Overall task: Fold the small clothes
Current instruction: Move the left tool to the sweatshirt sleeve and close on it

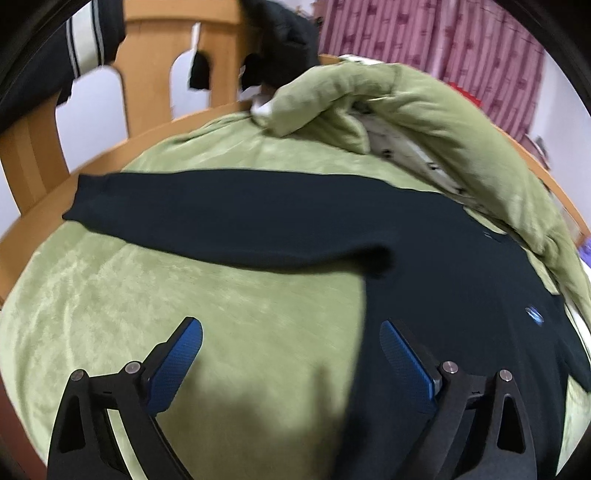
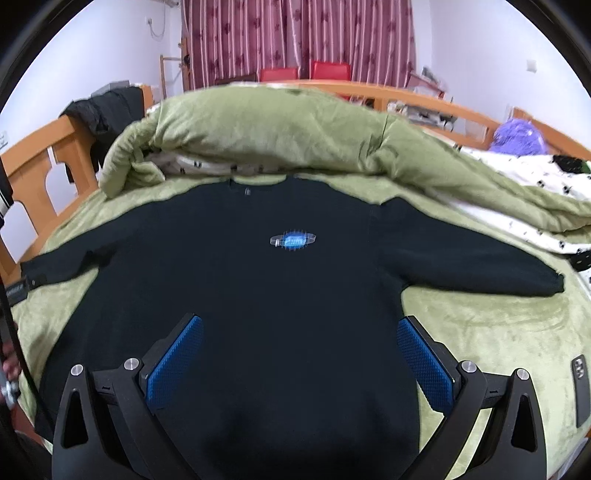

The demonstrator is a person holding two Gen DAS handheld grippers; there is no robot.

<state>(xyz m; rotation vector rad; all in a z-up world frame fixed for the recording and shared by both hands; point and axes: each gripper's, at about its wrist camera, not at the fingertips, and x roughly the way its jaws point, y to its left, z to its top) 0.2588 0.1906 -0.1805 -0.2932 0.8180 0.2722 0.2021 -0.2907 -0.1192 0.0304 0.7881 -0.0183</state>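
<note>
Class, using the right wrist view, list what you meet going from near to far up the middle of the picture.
Right gripper → dark sweater with its blue logo → bunched green blanket → wooden bed rail → red chairs → striped pink curtain.

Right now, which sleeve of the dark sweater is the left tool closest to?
The sleeve stretched toward the wooden bed rail, straight ahead of the open left tool.
</note>
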